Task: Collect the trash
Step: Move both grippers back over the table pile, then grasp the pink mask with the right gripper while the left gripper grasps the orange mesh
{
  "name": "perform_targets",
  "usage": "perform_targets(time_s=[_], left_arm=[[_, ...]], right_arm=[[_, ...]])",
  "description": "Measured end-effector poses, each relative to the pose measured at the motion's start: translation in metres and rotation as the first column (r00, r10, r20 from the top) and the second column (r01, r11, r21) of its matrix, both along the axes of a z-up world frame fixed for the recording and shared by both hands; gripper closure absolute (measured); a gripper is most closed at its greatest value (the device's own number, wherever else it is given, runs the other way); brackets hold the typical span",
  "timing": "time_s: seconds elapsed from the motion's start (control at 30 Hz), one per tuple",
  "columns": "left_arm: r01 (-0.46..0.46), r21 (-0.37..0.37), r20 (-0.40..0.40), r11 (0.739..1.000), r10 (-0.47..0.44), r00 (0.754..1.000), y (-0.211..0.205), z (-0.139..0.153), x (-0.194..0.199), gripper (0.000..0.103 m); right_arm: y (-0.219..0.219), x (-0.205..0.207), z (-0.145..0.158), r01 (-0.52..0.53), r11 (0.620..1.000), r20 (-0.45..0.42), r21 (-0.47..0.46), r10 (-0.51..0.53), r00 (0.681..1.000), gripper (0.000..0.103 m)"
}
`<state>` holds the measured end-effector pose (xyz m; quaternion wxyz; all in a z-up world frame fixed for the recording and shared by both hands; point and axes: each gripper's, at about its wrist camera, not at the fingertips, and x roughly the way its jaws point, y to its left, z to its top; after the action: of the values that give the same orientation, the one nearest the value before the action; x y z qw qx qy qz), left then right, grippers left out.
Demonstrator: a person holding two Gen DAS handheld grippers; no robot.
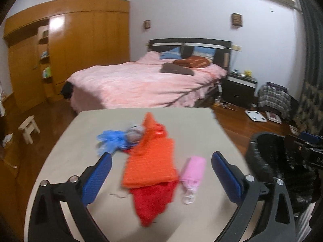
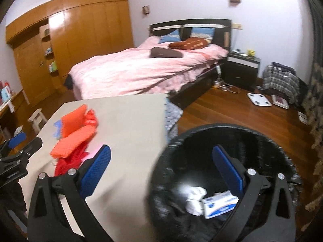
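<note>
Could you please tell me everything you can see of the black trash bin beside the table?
The black trash bin is round, open-topped and lined with a glossy black bag whose edge wraps its rim. It stands upright on the wooden floor, close against the table's right edge. Inside lie crumpled white paper and a white-and-blue box. The right gripper hangs open above it, one of the fingers over its mouth; nothing is held.

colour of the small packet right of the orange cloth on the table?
Pink. The packet shows best in the left wrist view, lying beside the orange cloth.
</note>
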<state>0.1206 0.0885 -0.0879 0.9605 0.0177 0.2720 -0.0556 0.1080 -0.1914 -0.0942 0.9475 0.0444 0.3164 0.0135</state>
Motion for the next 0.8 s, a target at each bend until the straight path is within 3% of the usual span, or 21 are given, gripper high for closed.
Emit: perform_targets(time_s=[0.23,0.43,0.7,0.8], left_arm=[[-0.087,0.024,-0.003,0.996,0.087,0.996,0.042,-0.011,0.010,0.006],[-0.148,0.020,-0.023,0.989,0.148,0.989,0.069,-0.023,0.016,0.006],[-0.167,0.024,-0.046,0.986,0.168,0.985,0.082,-0.037,0.023,0.006],[-0.173,0.020,-0.055,0.985,0.174,0.983,0.085,-0.043,0.025,0.006]], right_arm=[[0.055,0.029,-0.010,-0.101,0.995,-0.009,0.005,0.101,0.995,0.005],[0.089,0.056,-0.037,-0.132,0.991,-0.063,-0.005,0.132,0.989,0.005],[0.122,0.081,-0.075,-0.160,0.987,-0.139,-0.024,0.155,0.978,0.006],[0.128,0.087,-0.085,-0.170,0.985,-0.162,-0.023,0.164,0.973,0.011]])
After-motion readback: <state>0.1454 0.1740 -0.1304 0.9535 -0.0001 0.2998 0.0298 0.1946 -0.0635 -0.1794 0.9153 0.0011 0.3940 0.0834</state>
